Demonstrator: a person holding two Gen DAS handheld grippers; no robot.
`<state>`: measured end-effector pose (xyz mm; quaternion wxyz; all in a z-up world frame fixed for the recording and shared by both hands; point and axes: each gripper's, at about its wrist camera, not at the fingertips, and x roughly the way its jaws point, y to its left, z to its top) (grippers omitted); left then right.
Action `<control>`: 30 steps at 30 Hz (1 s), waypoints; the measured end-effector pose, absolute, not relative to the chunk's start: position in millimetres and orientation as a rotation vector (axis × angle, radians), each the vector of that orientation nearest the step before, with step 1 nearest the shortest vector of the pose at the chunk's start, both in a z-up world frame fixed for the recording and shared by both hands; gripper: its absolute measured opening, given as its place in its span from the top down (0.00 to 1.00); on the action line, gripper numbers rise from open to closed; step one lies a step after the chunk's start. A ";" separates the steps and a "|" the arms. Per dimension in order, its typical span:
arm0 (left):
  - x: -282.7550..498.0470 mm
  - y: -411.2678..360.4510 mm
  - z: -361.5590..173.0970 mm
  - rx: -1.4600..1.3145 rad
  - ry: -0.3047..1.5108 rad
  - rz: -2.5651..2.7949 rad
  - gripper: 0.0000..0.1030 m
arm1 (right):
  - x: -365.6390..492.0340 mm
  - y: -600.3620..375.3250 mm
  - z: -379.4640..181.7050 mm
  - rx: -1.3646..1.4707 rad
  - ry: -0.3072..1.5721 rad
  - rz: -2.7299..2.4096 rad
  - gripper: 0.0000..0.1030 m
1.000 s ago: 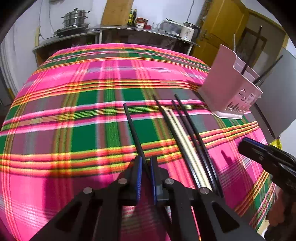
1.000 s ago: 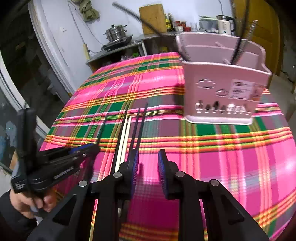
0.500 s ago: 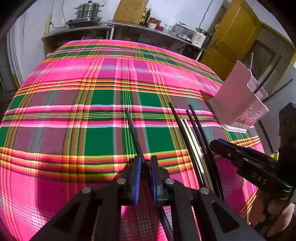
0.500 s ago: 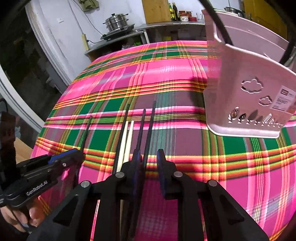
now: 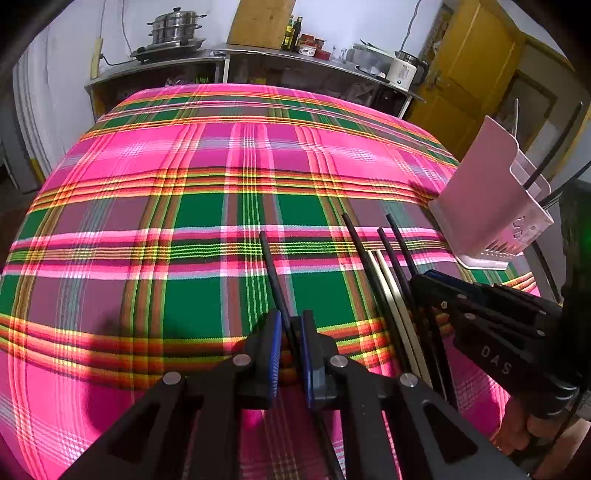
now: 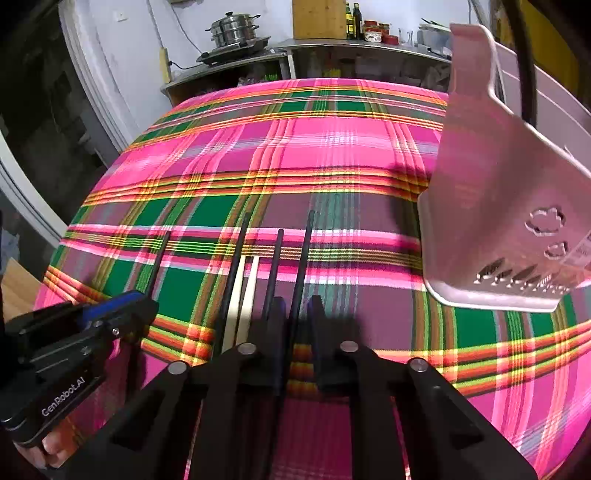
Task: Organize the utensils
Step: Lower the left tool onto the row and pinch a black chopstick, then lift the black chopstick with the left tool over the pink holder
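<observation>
Several chopsticks lie side by side on the plaid tablecloth. My left gripper straddles a lone black chopstick, its jaws narrowly apart around it. To the right lie more black chopsticks and two cream chopsticks. My right gripper sits low over the rightmost black chopstick, which runs between its slightly open jaws; whether the pads touch it is unclear. The cream pair lies just left of it. A pink utensil holder with chopsticks in it stands at the right.
The right gripper's body shows in the left wrist view, the left gripper's body in the right wrist view. Behind the table stands a counter with a steel pot, bottles and a kettle. A yellow door is at back right.
The right gripper moved forward and down over the rightmost black chopstick, closer to the pink holder. The left gripper stayed around its lone black chopstick.
</observation>
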<state>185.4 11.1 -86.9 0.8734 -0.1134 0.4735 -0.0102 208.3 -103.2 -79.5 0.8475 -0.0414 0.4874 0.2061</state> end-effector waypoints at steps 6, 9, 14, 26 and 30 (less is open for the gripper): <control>188.3 12.0 -85.3 -0.233 1.001 -0.017 0.92 | 210.6 -106.4 -77.6 -0.056 1.047 0.450 0.94; 185.7 13.9 -82.7 -0.248 1.002 -0.030 0.93 | 206.3 -109.8 -70.9 -0.045 1.032 0.462 0.94; 177.1 14.6 -65.9 -0.262 0.970 -0.060 0.94 | 197.6 -121.6 -53.1 -0.014 0.996 0.471 0.94; 155.8 7.3 3.0 -0.239 0.841 -0.134 0.95 | 167.5 -151.4 11.4 0.041 0.858 0.483 0.94; 148.4 2.7 21.0 -0.230 0.806 -0.156 0.95 | 157.4 -159.6 28.0 0.050 0.821 0.484 0.94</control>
